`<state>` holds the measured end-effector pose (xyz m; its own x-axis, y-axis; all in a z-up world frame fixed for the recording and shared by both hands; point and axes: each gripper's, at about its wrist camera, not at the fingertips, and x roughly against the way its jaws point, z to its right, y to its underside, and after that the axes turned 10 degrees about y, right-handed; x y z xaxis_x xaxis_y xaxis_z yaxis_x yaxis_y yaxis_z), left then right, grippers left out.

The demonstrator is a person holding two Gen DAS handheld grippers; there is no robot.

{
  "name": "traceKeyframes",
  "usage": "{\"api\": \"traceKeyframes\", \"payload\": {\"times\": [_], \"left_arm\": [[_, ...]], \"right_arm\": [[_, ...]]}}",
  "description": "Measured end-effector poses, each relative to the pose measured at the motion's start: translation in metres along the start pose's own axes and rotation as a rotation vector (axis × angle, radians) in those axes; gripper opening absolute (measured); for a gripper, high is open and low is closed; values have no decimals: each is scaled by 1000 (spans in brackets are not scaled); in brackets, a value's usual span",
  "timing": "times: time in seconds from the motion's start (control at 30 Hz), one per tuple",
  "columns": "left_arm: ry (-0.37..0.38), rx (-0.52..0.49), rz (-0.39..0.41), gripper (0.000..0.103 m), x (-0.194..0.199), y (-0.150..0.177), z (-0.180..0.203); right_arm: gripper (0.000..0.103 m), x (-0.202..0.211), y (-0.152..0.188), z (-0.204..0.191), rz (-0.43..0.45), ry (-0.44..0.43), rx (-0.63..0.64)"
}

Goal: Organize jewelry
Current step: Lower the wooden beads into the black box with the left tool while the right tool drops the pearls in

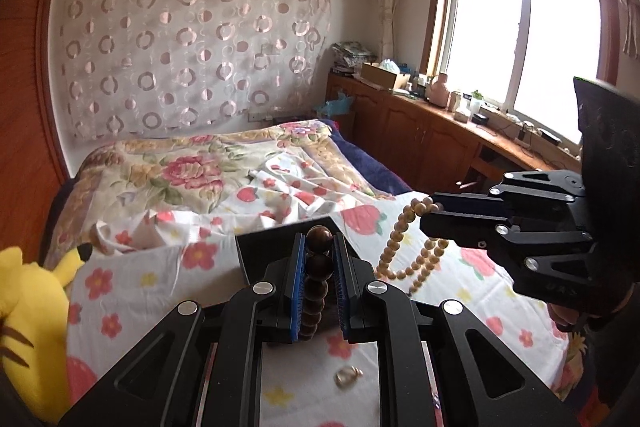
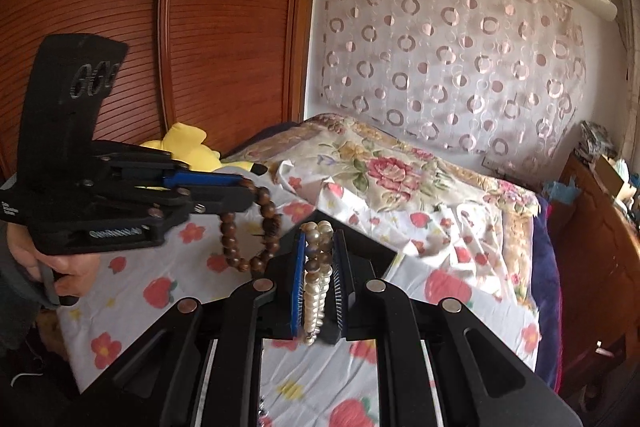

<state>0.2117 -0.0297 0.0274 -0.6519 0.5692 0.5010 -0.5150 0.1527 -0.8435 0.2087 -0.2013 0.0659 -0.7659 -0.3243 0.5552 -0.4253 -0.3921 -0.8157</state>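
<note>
My left gripper [image 1: 318, 247] is shut on a dark brown bead bracelet [image 1: 316, 283] and holds it above the bed; in the right wrist view the left gripper [image 2: 250, 193] shows at left with the bracelet [image 2: 256, 235] hanging from it. My right gripper [image 2: 318, 247] is shut on a string of pale pearl-like beads [image 2: 318, 287]; in the left wrist view the right gripper [image 1: 432, 213] holds the pale beads [image 1: 404, 247] dangling. A small clear-and-gold jewelry piece [image 1: 347, 375] lies on the sheet below my left gripper. A black box corner [image 1: 280, 239] sits behind the fingers.
A floral strawberry-print sheet [image 1: 152, 287] covers the bed. A yellow plush toy [image 1: 32, 315] lies at the left edge. A wooden cabinet with clutter [image 1: 440, 123] runs under the window at right. A wooden wardrobe [image 2: 224, 27] stands behind the bed.
</note>
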Motion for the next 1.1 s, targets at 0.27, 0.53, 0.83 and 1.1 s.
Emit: {"api": "traceKeyframes", "payload": {"times": [0.27,0.53,0.83,1.1], "left_arm": [[2,21,-43,12,-39,-9,-27],[1,52,-93,12,-69,3,-49],[-11,57,-95,13,-73,9,-56],[-33,63,-93,22,-66,18,-60]], "right_arm": [[15,-32,-14,9,-6,-5,5],[15,-76,-4,15,-63,2,-4],[15,-110,3,22,-115,9,-39],[15,-119,9,17,-138,16,-36]]}}
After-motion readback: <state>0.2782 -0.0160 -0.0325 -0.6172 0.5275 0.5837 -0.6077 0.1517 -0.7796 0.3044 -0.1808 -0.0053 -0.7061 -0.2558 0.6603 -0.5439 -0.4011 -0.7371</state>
